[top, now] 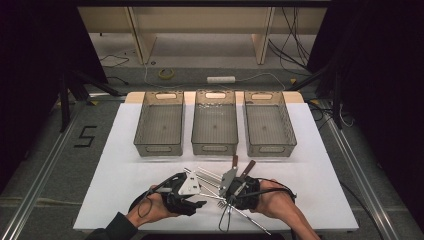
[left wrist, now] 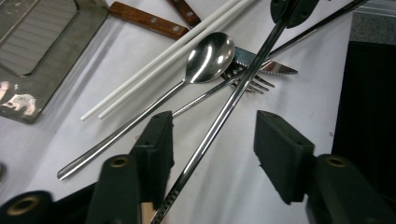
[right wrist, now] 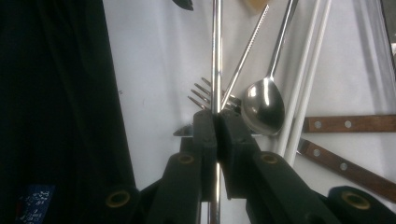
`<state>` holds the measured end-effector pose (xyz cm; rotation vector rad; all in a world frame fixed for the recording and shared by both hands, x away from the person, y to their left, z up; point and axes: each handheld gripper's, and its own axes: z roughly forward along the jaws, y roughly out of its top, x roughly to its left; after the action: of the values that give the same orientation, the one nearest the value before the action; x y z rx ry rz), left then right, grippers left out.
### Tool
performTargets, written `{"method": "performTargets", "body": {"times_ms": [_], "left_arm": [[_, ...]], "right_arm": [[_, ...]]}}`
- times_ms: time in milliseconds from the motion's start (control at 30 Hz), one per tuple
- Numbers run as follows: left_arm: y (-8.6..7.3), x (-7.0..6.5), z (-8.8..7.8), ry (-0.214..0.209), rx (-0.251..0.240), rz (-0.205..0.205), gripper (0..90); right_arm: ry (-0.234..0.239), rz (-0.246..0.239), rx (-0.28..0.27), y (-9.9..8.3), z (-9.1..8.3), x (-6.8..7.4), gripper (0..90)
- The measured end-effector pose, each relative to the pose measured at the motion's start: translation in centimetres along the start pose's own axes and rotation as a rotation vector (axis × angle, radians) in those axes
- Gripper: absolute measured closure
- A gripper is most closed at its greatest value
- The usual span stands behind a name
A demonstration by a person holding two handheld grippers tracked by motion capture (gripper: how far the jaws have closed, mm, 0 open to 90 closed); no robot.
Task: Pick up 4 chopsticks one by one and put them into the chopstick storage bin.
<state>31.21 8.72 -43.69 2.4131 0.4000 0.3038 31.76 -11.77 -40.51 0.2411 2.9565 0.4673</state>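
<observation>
Both grippers are working one steel chopstick (right wrist: 216, 56): right gripper (right wrist: 217, 122) clamping it, left gripper (left wrist: 212, 140) gaping around it (untouched); lifting risks dragging the fork (right wrist: 201, 93).

Crossed cutlery pile (top: 220, 187) crowding both grippers; apparently open white tabletop (top: 120, 165) to its left.

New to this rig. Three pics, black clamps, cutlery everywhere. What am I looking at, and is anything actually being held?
No robot: a person holds a handheld two-jaw gripper in each hand. The high view looks down on a white table with three clear bins at the far side and a cutlery pile near the hands. The other two pictures come from cameras riding on each gripper. The left gripper is open, its jaws either side of a metal chopstick. The right gripper is shut on that chopstick. Lying loose: a spoon, a fork, white chopsticks and wooden-handled knives.
</observation>
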Motion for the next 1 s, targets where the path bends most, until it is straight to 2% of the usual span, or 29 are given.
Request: {"method": "performTargets", "body": {"times_ms": [400, 433, 533, 633, 700, 800, 867, 1000], "left_arm": [[0.0, -0.1, 0.0, -0.01, 0.021, 0.05, 69.0], [0.0, -0.1, 0.0, -0.015, 0.027, 0.057, 70.2], [-0.1, -0.2, 0.0, -0.038, 0.037, 0.077, 73.3], [-0.1, -0.5, 0.0, -0.086, 0.043, 0.117, 78.3], [-0.1, -0.8, 0.0, -0.146, 0.036, 0.123, 83.6], [0.1, -0.9, 0.0, -0.131, 0.025, 0.113, 86.1], [0.0, -0.5, -0.3, -0.129, 0.009, 0.094, 86.2], [-0.1, 0.2, -0.6, -0.108, 0.0, 0.035, 86.3]], "right_arm": [[0.019, -0.043, 0.012, 0.2, 0.1, 0.1, 86.2], [0.018, -0.034, 0.008, 0.2, 0.1, 0.2, 86.2], [0.026, -0.053, 0.001, 0.1, 0.2, 0.2, 86.0], [0.033, -0.084, -0.003, -0.1, 0.1, 0.1, 84.7], [0.033, -0.072, -0.011, -0.3, -0.2, -0.1, 80.8], [0.021, -0.041, -0.032, -0.8, -0.7, -0.9, 77.3], [0.012, 0.0, -0.064, -1.2, -1.4, -1.2, 66.7], [-0.004, 0.093, -0.145, -2.0, -2.4, -1.7, 54.6]]}}
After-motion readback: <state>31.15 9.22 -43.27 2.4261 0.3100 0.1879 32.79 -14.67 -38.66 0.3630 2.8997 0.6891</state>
